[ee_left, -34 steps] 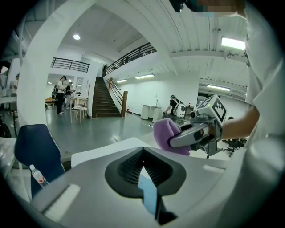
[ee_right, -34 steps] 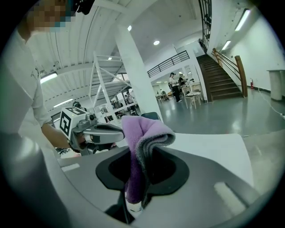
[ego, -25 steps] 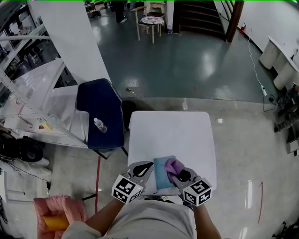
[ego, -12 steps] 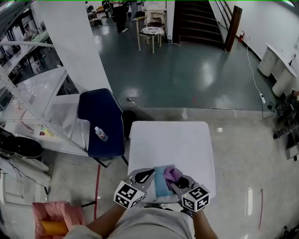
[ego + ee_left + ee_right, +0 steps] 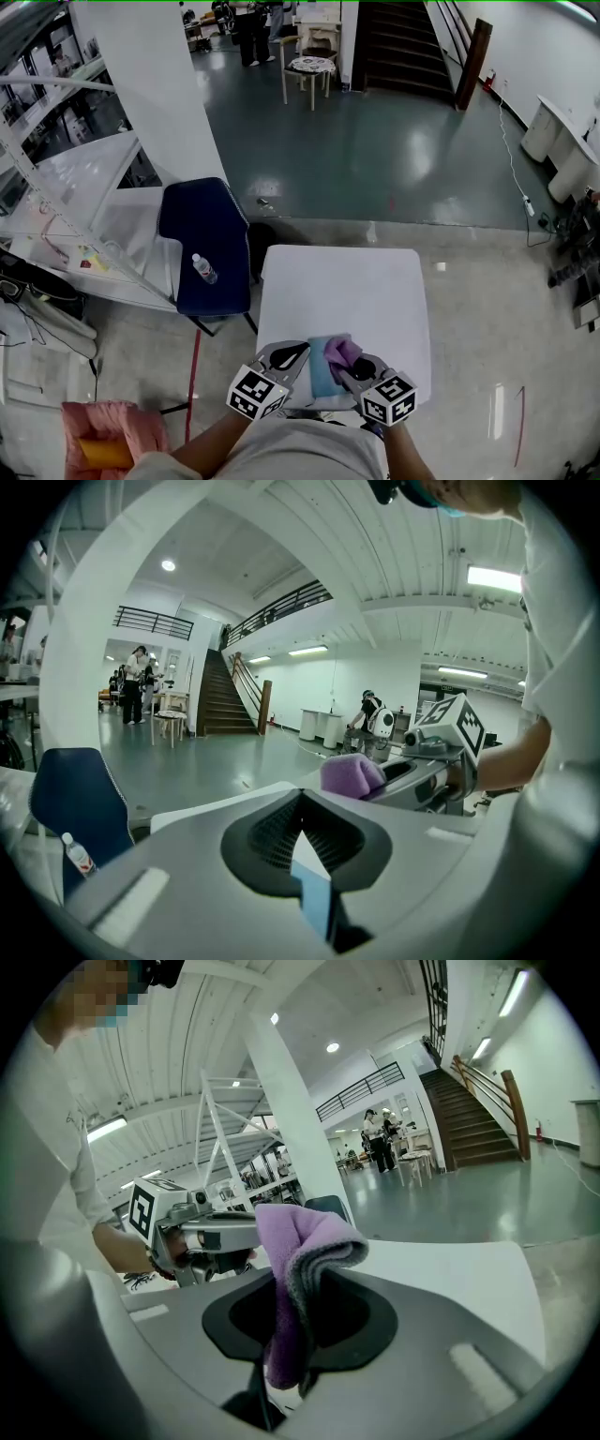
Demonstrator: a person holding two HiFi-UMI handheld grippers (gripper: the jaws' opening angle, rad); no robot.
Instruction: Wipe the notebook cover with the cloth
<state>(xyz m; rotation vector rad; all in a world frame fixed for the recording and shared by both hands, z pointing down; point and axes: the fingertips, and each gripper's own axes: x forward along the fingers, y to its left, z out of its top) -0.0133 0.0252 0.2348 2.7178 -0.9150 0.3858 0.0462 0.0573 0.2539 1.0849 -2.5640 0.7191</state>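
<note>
At the counter's (image 5: 347, 281) near edge the blue notebook (image 5: 319, 367) lies with its long axis running away from the person, its left edge pinched in the left gripper's (image 5: 298, 354) jaws, while the right gripper (image 5: 352, 367), jaws clamped on the purple cloth (image 5: 341, 352), sits over its right side.

Top: you wear a pale grey top (image 5: 309, 448) with short sleeves.
Left tool (image 5: 292, 353): yours has a smooth grey shell, with a black ribbed lining round the jaws.
Right tool (image 5: 351, 367): the same grey shell and black lining.
Cubes: your left cube (image 5: 256, 391) and right cube (image 5: 388, 397) are white, with black square markers.
</note>
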